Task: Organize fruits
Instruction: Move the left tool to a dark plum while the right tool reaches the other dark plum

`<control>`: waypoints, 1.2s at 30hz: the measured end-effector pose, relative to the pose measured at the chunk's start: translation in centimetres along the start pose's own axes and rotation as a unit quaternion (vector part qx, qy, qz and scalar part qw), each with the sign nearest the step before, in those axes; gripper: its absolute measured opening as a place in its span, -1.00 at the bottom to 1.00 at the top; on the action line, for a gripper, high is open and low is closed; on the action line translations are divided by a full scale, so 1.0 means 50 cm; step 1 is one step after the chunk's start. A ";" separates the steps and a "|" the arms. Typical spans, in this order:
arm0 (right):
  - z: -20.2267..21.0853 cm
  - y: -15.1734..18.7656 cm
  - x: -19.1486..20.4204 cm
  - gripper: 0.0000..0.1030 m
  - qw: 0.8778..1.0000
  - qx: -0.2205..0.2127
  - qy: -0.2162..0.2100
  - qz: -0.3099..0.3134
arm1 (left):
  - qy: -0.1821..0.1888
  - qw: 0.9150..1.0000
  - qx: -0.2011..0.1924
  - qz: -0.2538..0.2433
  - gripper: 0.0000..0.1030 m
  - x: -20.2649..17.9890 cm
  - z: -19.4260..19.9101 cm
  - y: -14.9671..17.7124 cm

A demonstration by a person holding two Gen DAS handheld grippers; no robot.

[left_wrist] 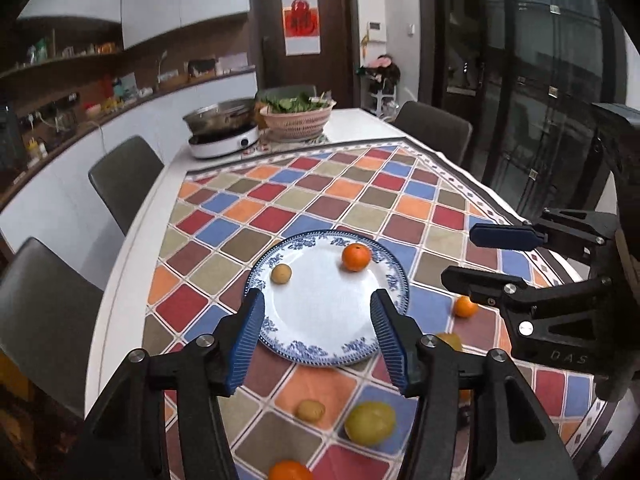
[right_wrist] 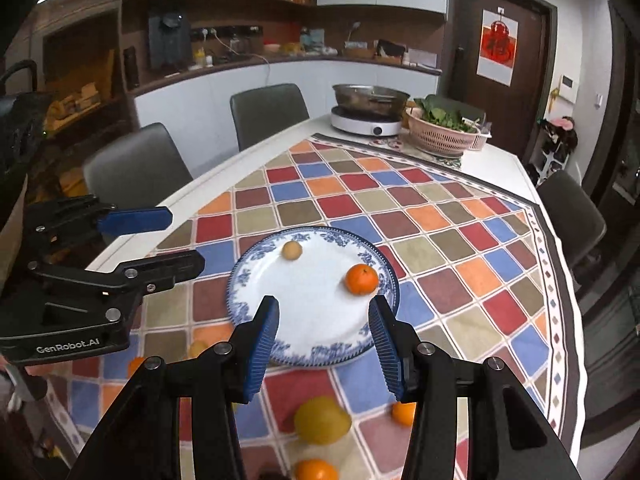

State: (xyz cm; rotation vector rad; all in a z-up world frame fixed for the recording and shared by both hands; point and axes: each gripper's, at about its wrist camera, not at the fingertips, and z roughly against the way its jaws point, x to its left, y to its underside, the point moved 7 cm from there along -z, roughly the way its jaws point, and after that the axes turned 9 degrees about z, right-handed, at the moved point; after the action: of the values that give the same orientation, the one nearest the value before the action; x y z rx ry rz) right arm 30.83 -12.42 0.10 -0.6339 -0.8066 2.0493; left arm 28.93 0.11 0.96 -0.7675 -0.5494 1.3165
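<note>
A blue-and-white plate (left_wrist: 320, 320) (right_wrist: 304, 304) lies on the chequered tablecloth. It holds an orange (left_wrist: 356, 257) (right_wrist: 361, 279) and a small tan fruit (left_wrist: 281, 273) (right_wrist: 291, 250). My left gripper (left_wrist: 318, 340) is open and empty above the plate's near rim. My right gripper (right_wrist: 325, 340) is open and empty over the plate's near side; it shows from the side in the left wrist view (left_wrist: 476, 256). On the cloth near me lie a yellow-green fruit (left_wrist: 370, 423) (right_wrist: 322, 420), a small tan fruit (left_wrist: 310, 409) and several oranges (left_wrist: 466, 306) (left_wrist: 289, 471) (right_wrist: 316, 470) (right_wrist: 403, 413).
A pot on a white induction cooker (left_wrist: 224, 142) (right_wrist: 366, 124) and a pink basket of greens (left_wrist: 297, 118) (right_wrist: 444, 132) stand at the table's far end. Grey chairs (left_wrist: 124, 178) (right_wrist: 570, 216) stand around the table. The table edge (left_wrist: 120, 280) runs along the left.
</note>
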 end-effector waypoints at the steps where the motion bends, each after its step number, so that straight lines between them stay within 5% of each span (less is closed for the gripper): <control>1: 0.012 0.004 0.004 -0.07 1.000 -0.004 0.002 0.001 | -0.003 1.000 -0.006 -0.005 0.12 -0.006 0.016 0.009; 17: 0.137 0.111 0.073 -0.07 0.999 -0.031 0.019 0.017 | 0.027 0.999 -0.016 -0.030 0.26 -0.075 0.109 0.130; 36: 0.107 0.247 0.111 -0.08 0.999 0.020 0.021 0.042 | 0.064 0.996 0.003 -0.063 0.26 -0.109 0.070 0.241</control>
State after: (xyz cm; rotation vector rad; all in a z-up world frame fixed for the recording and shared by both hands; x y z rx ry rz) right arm 17.96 -15.06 -6.15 -0.6967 -0.7250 2.1152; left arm 17.57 -3.75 -5.61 -0.7938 -0.4823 1.1442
